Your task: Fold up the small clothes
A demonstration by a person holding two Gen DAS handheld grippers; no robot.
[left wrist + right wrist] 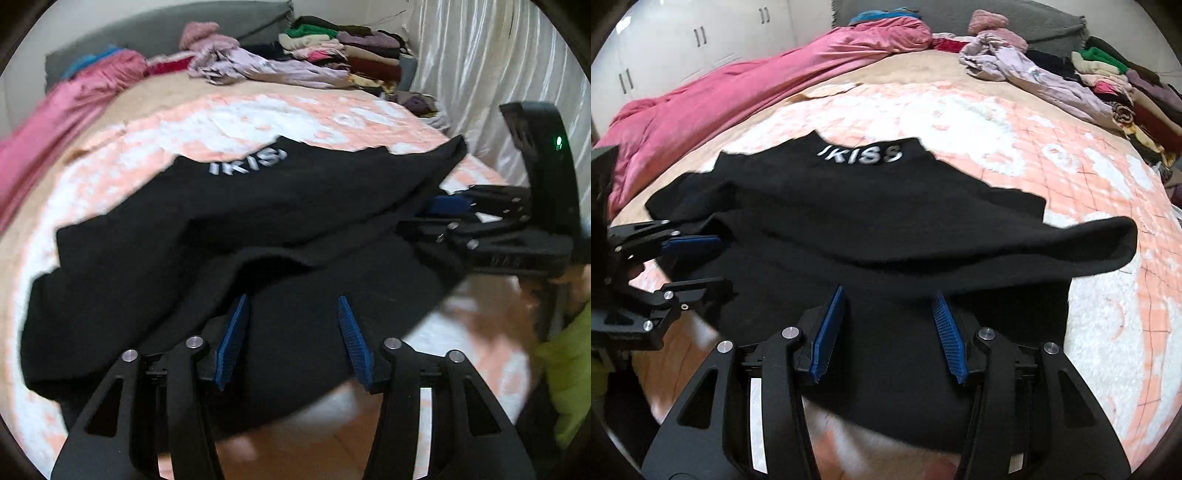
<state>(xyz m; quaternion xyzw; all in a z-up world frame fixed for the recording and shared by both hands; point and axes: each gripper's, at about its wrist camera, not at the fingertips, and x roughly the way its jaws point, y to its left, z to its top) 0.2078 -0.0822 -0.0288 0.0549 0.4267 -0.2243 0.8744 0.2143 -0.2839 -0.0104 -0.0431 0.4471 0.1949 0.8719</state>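
Note:
A black top (258, 221) (871, 206) with white "IKISS" lettering lies on the pink-and-white bed cover (258, 118) (1071, 177), its near part doubled over and hanging off the bed's front edge. My left gripper (292, 299) (724, 262) sits at the garment's left side. Its blue pads (232, 339) stand well apart, with black cloth lying between them and no squeeze showing. My right gripper (889, 291) (417, 218) is at the garment's right side. Its pads (949, 339) are likewise apart over the cloth, not pressing on it.
A pink quilt (738, 92) runs along the bed's left side. A lilac garment (1034, 74) and a heap of folded clothes (351, 55) sit at the far end by a grey headboard (166, 29). White curtain (498, 74) on the right, white wardrobe (683, 44) on the left. A green sleeve (569, 369) shows beside the right gripper.

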